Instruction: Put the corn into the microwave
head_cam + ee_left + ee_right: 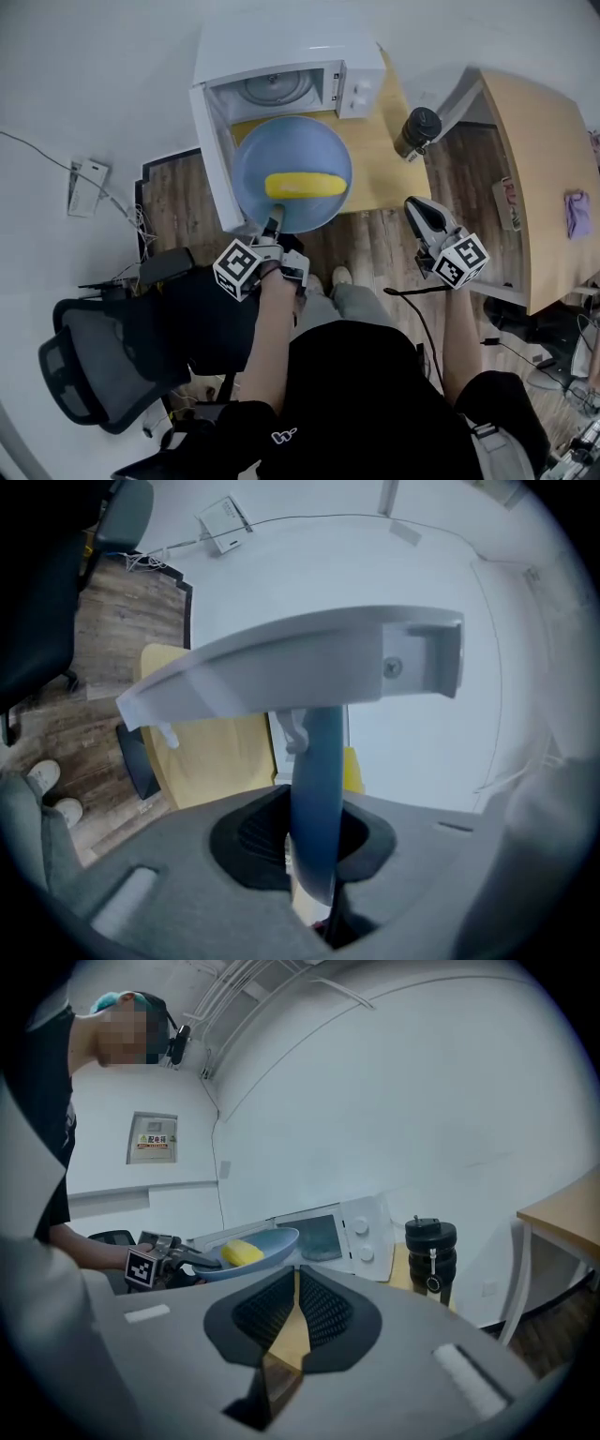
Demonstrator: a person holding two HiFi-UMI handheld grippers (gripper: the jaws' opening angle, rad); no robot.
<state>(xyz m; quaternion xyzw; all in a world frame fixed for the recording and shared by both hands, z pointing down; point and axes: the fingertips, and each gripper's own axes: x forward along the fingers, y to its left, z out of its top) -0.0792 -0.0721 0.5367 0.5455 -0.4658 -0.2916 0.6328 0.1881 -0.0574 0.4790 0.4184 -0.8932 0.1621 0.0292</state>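
Note:
A yellow corn cob [305, 185] lies on a blue plate [281, 150] held in the air just before the white microwave [281, 66], whose door [214, 159] hangs open to the left. My left gripper [273, 228] is shut on the plate's near rim. In the left gripper view the plate [314, 789] stands edge-on between the pads, under the door [300, 667]. My right gripper [417, 211] hovers to the right, off the table's front edge, shut on nothing. The right gripper view shows the right gripper [297, 1312], the plate [267, 1251], the corn [241, 1252] and the microwave [347, 1237].
A black bottle [417, 131] stands on the yellow table [375, 159] right of the microwave, also in the right gripper view as the bottle [431, 1255]. A wooden desk [544, 169] lies at the far right, an office chair [103, 361] at the lower left.

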